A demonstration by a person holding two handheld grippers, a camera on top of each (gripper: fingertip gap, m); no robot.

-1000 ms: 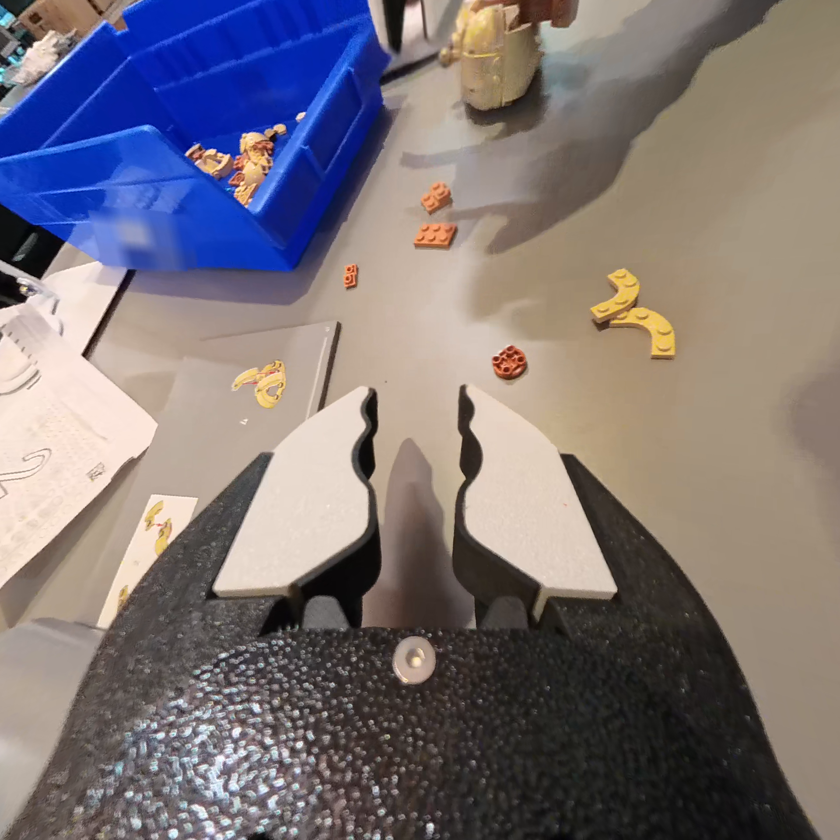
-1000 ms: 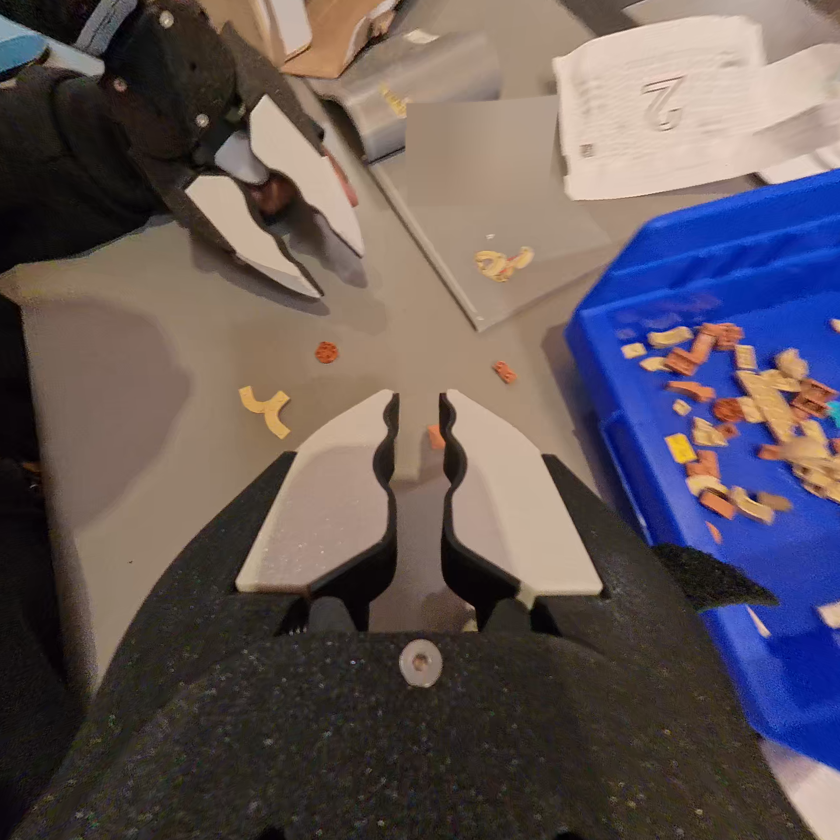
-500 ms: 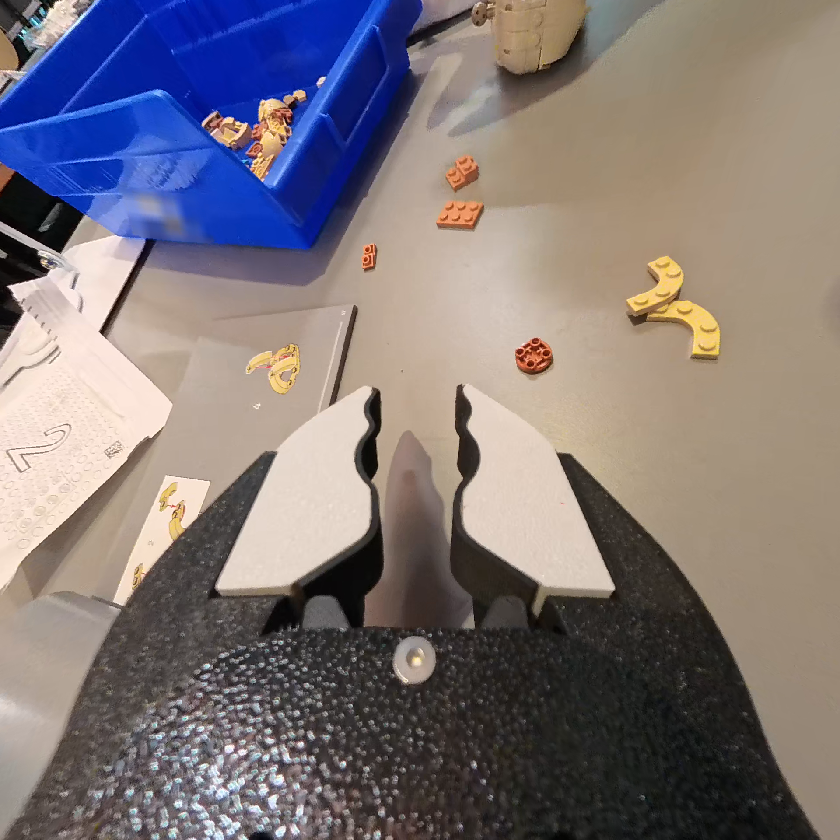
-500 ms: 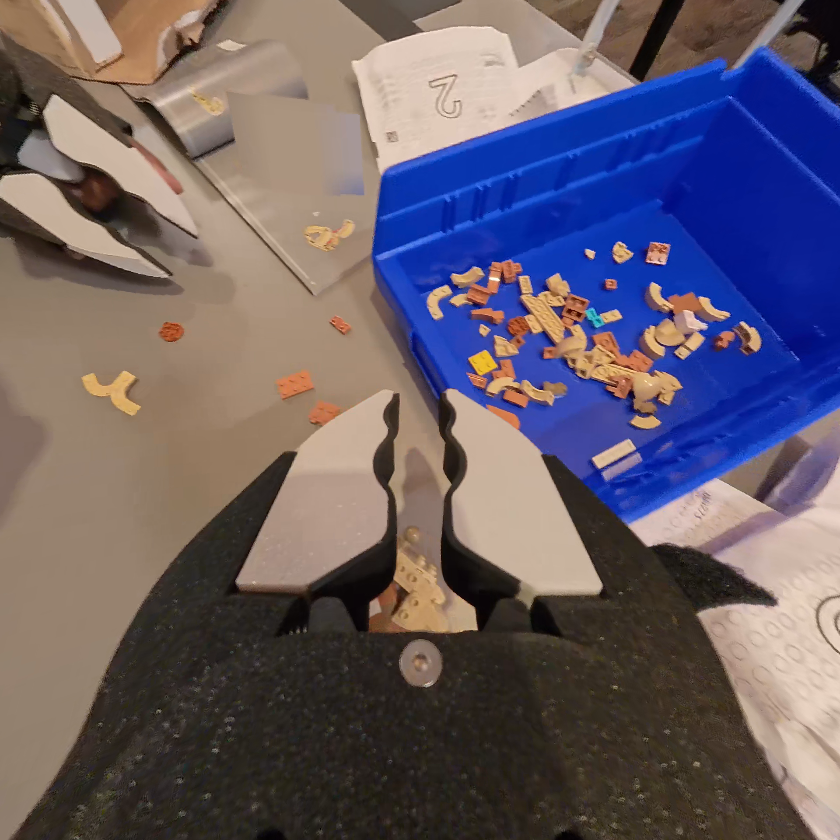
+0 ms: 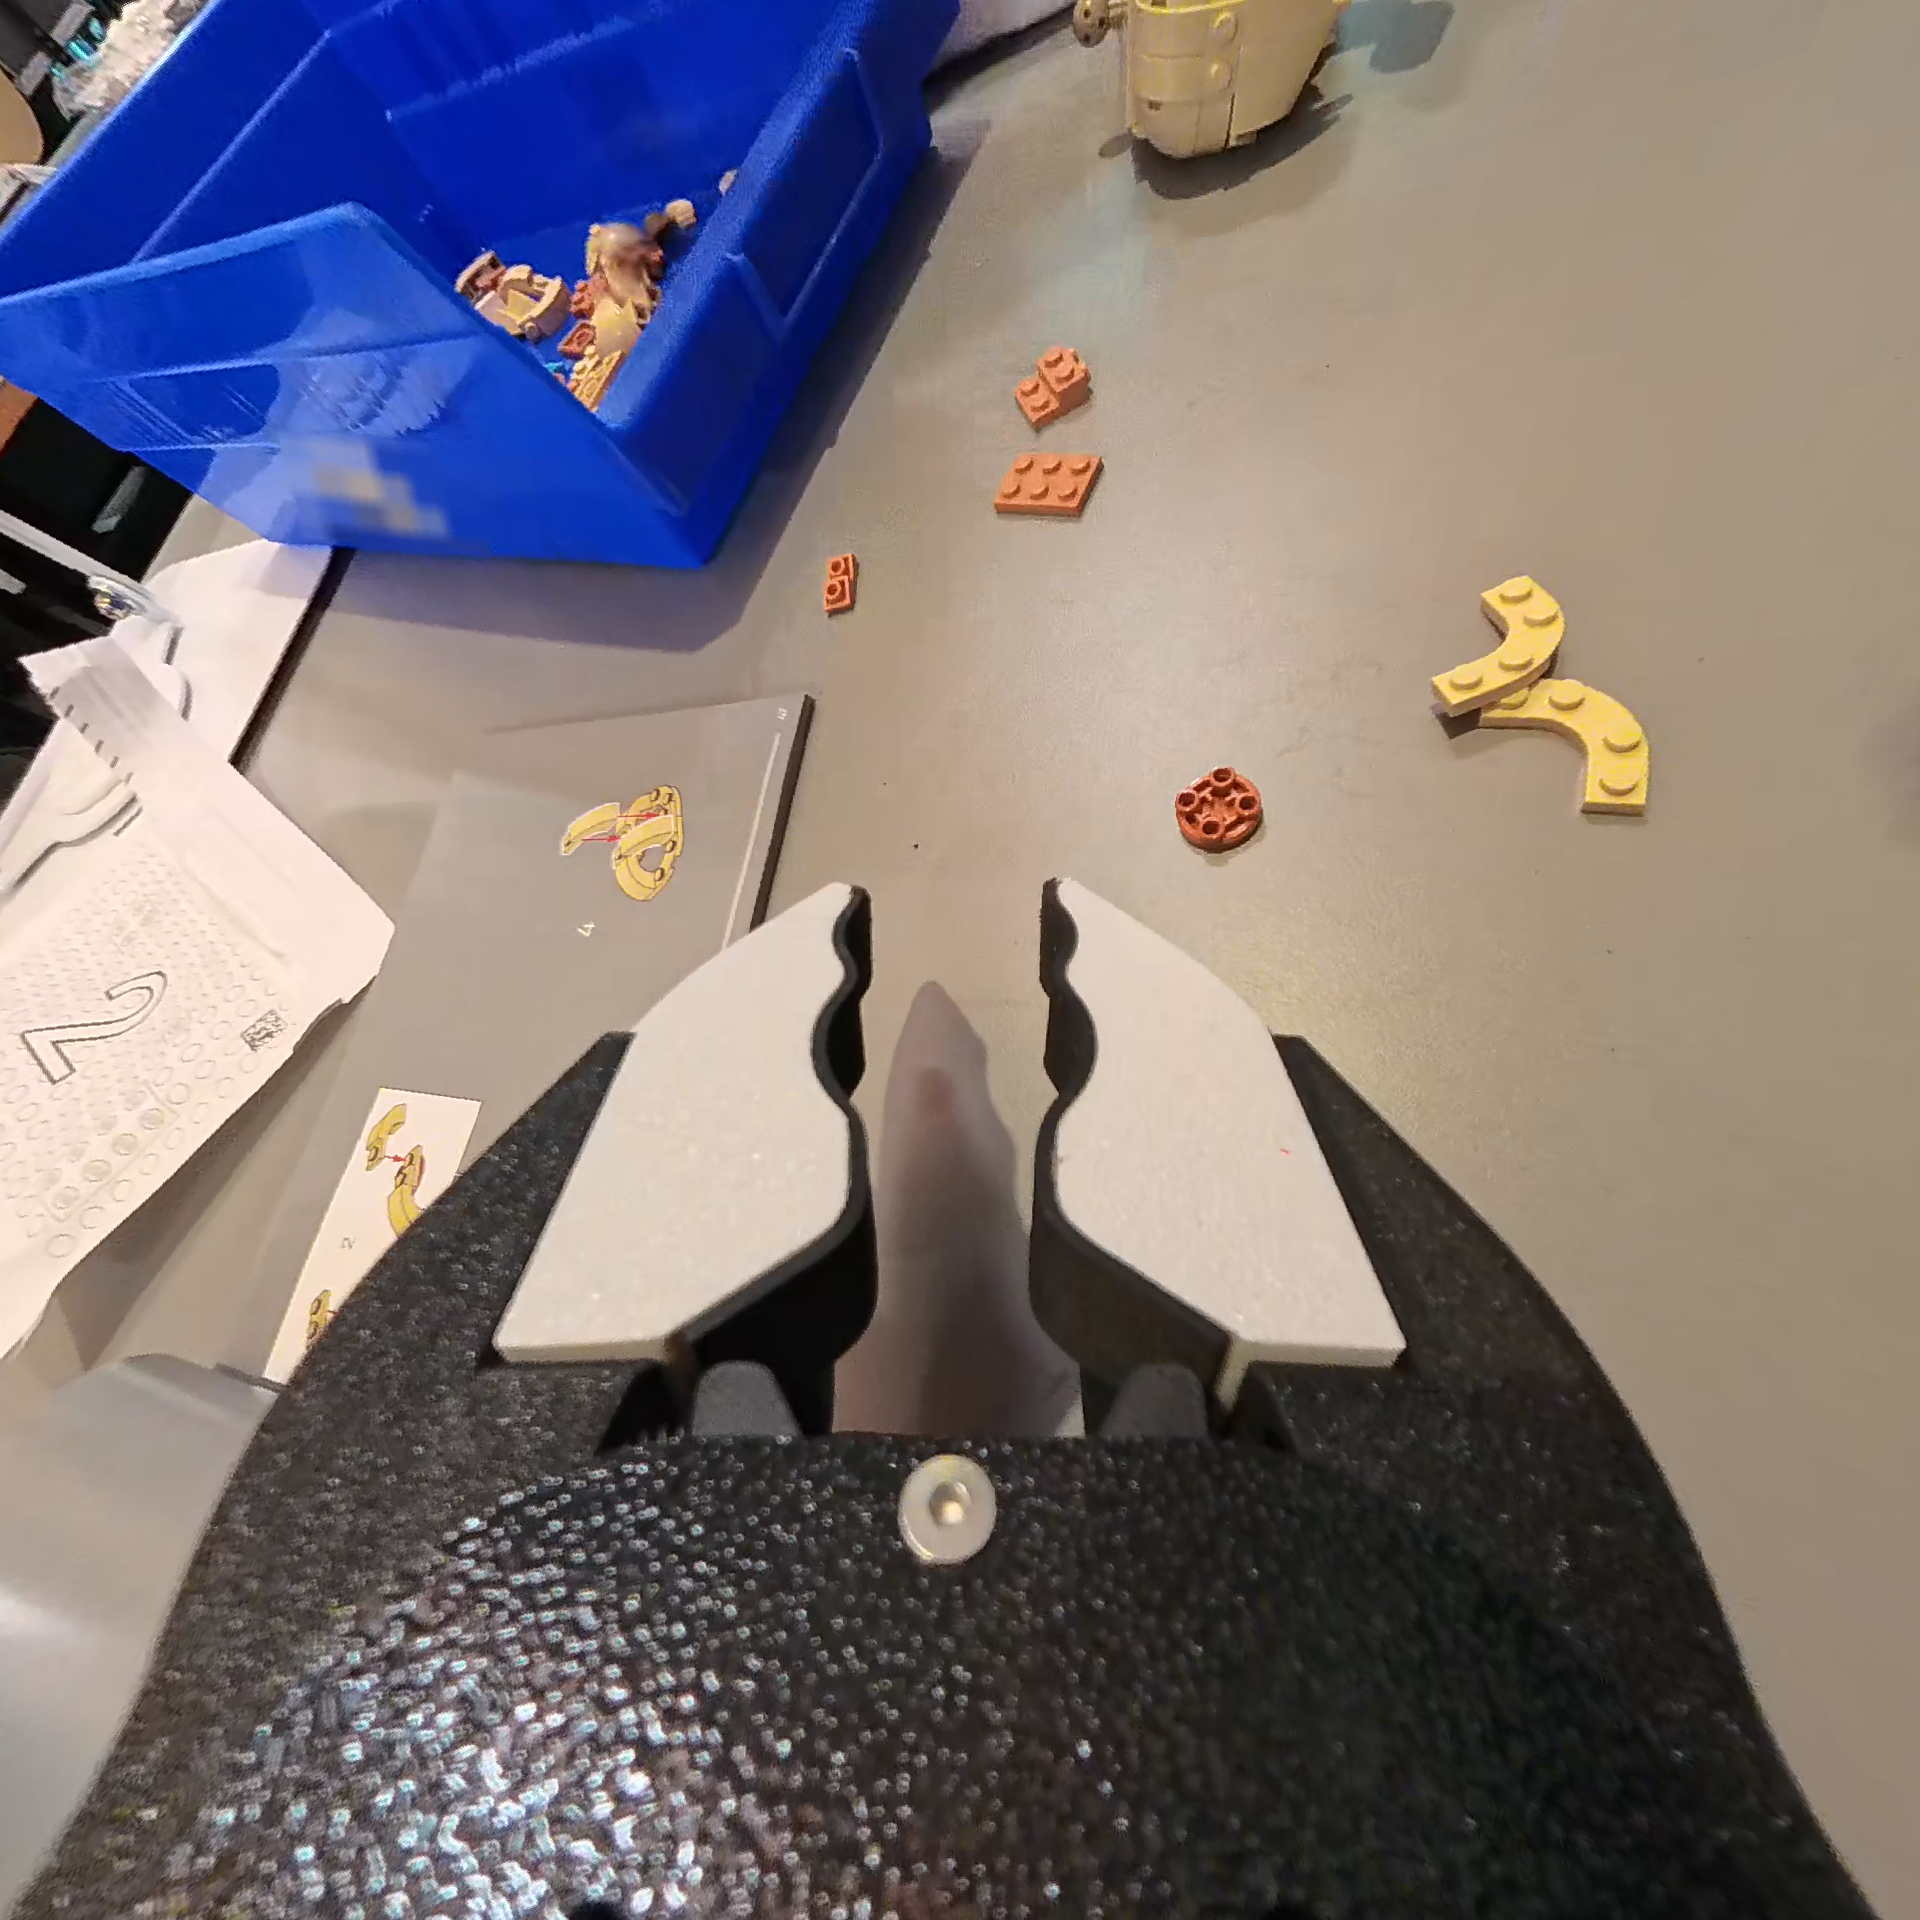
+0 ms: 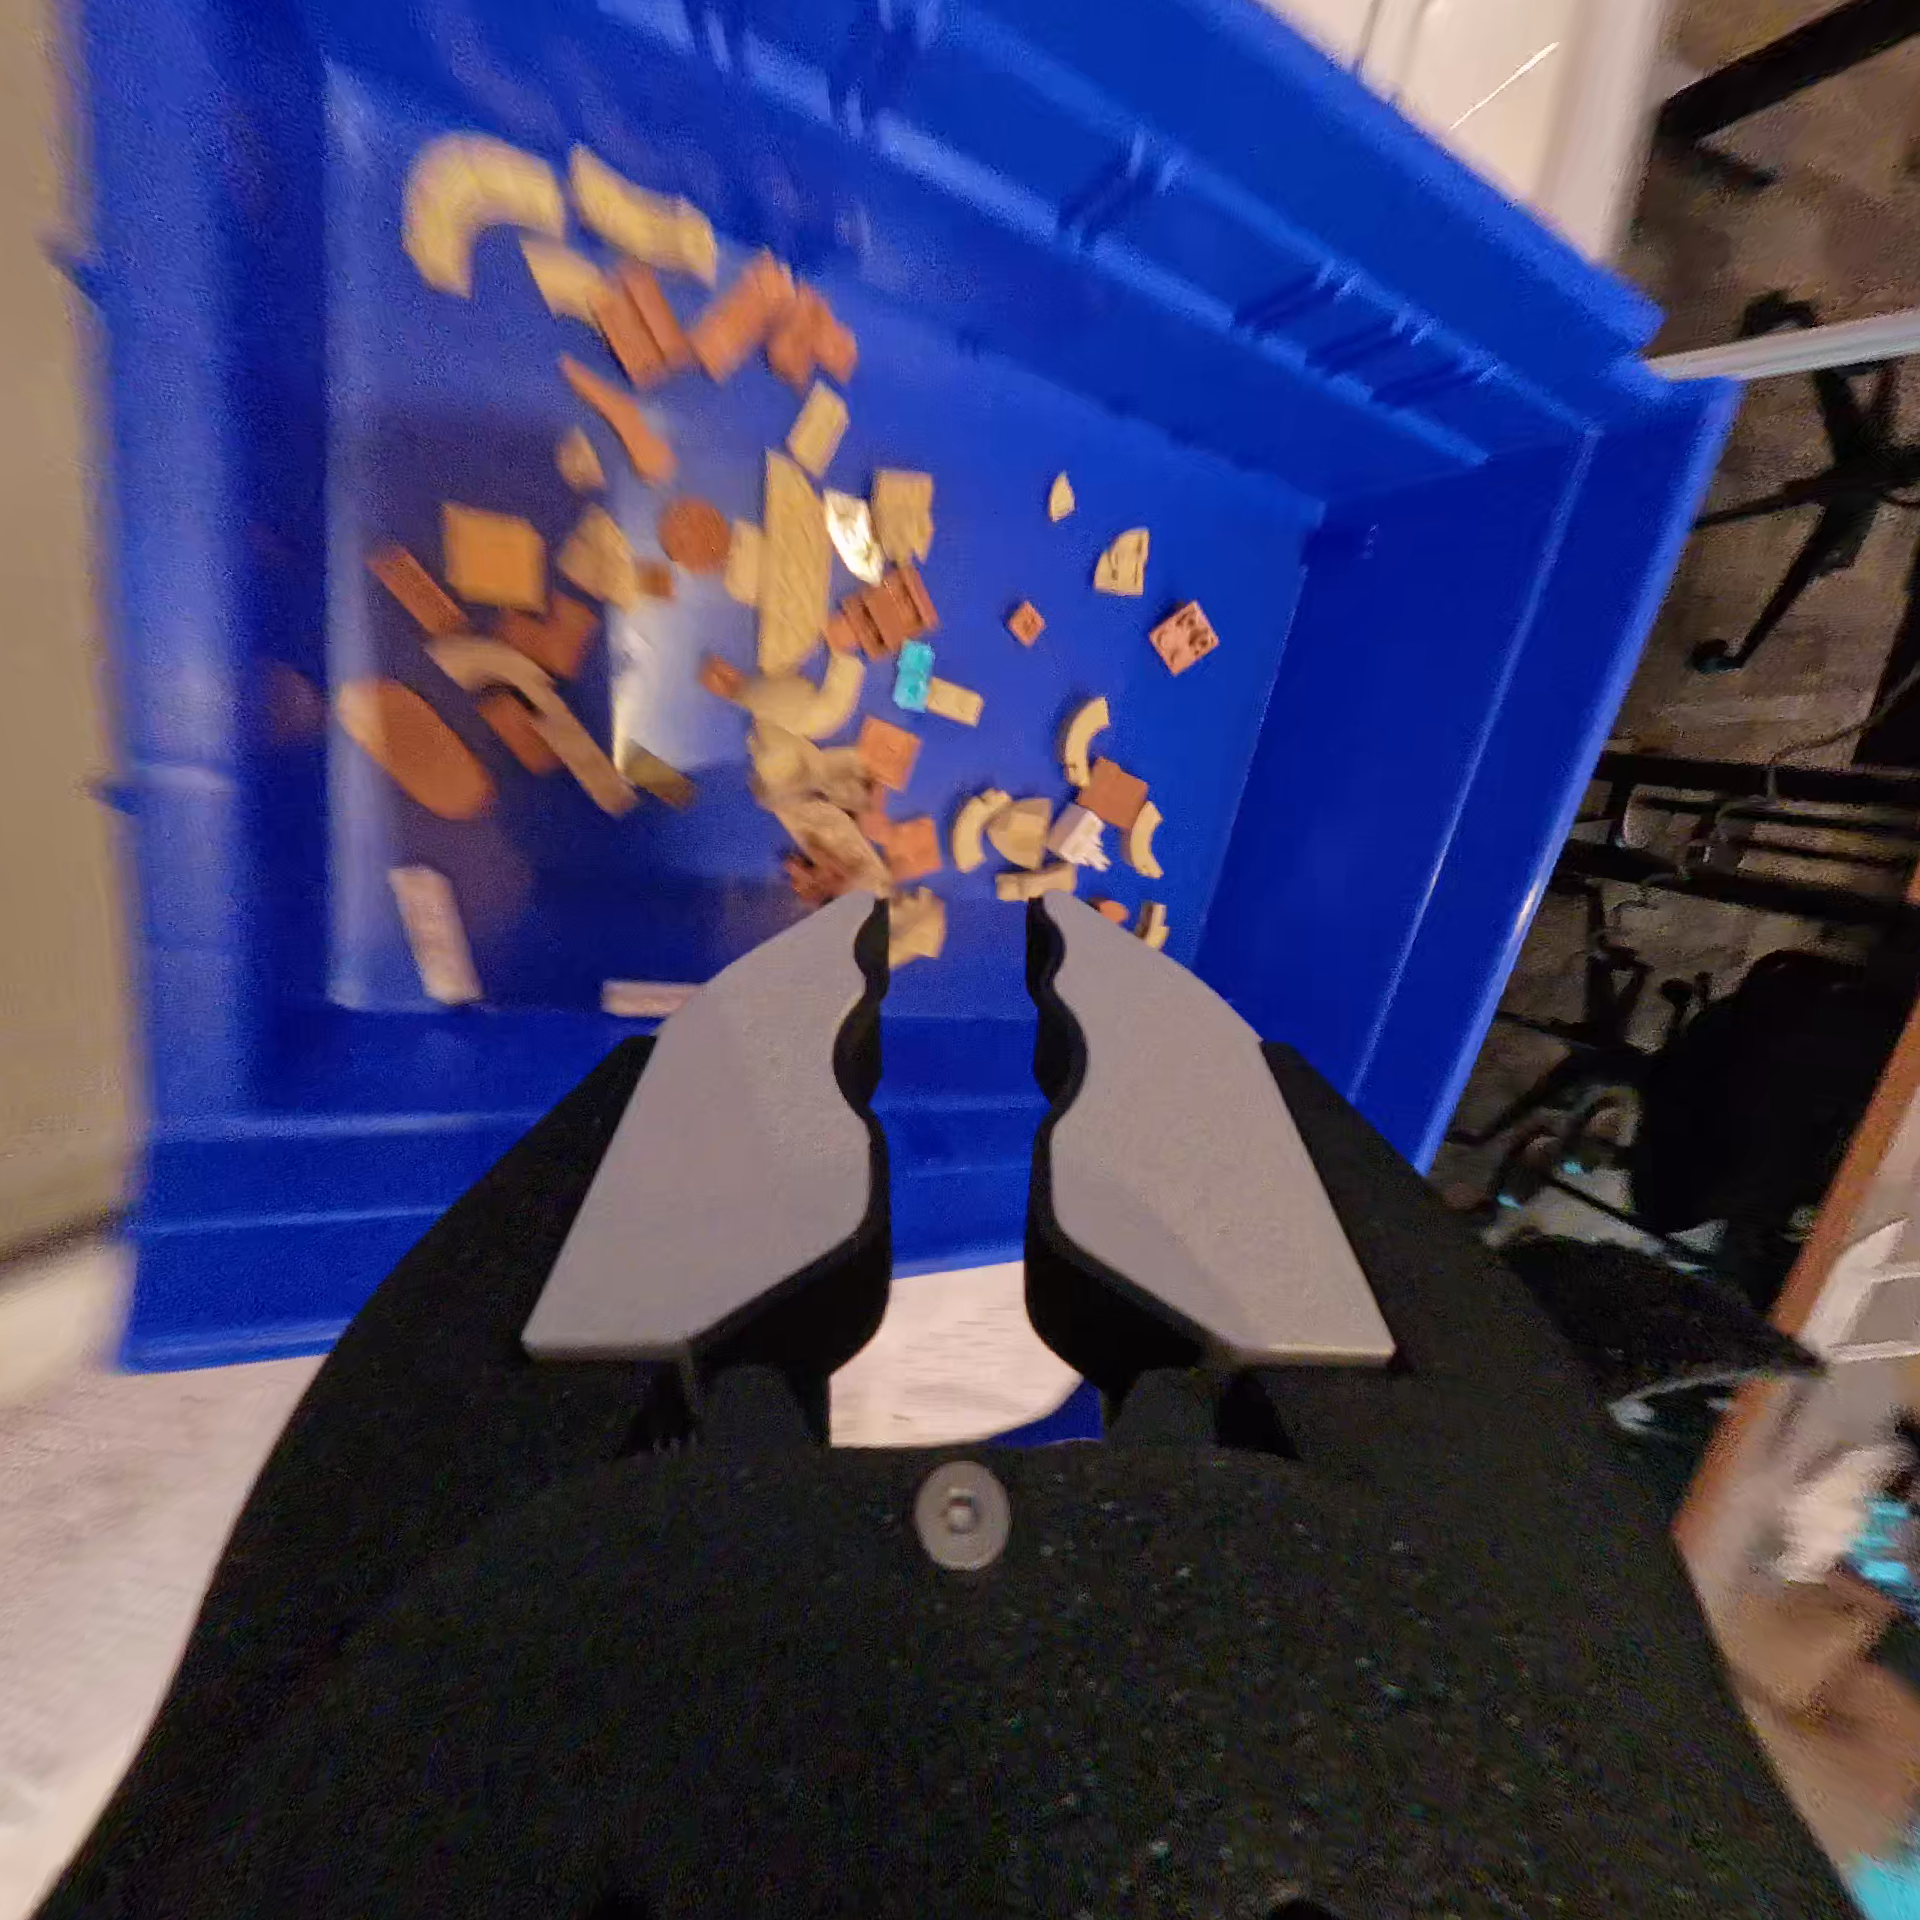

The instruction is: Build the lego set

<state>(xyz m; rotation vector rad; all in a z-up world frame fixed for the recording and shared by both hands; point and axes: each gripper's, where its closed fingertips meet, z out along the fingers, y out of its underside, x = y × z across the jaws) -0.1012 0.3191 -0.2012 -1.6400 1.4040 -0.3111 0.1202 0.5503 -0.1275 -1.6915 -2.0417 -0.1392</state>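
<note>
My left gripper [image 5: 956, 902] is open and empty, low over the grey table. Ahead of it lie a dark red round lego piece [image 5: 1218, 810], two joined yellow curved plates [image 5: 1538, 691], an orange flat plate [image 5: 1047, 484], an orange stepped brick [image 5: 1054, 385] and a tiny orange piece [image 5: 840, 582]. A tan partly built model [image 5: 1216, 73] stands at the far edge. My right gripper [image 6: 956, 912] is open and empty, over the near wall of the blue bin [image 6: 1403, 727], which holds several tan and brown lego pieces [image 6: 800, 644]. That view is blurred.
The blue bin also shows in the left wrist view [image 5: 312, 343] at the far left. The grey instruction booklet [image 5: 623, 831] and a white paper bag [image 5: 135, 1029] lie left of my left gripper. In the right wrist view the table edge and dark chair legs [image 6: 1714, 727] are to the right. The gap from one gripper's tips to the other's is roughly 35 cm. The orange flat plate [image 5: 1047, 484] lies some 12 cm from my left tips, 25 cm from my right tips. My right tips are about 20 cm from the orange stepped brick [image 5: 1054, 385], my left tips only 15 cm.
My right gripper has swung right, from over the table to over the blue bin, and opened wider. My left gripper has shifted slightly, with a little wider gap.
</note>
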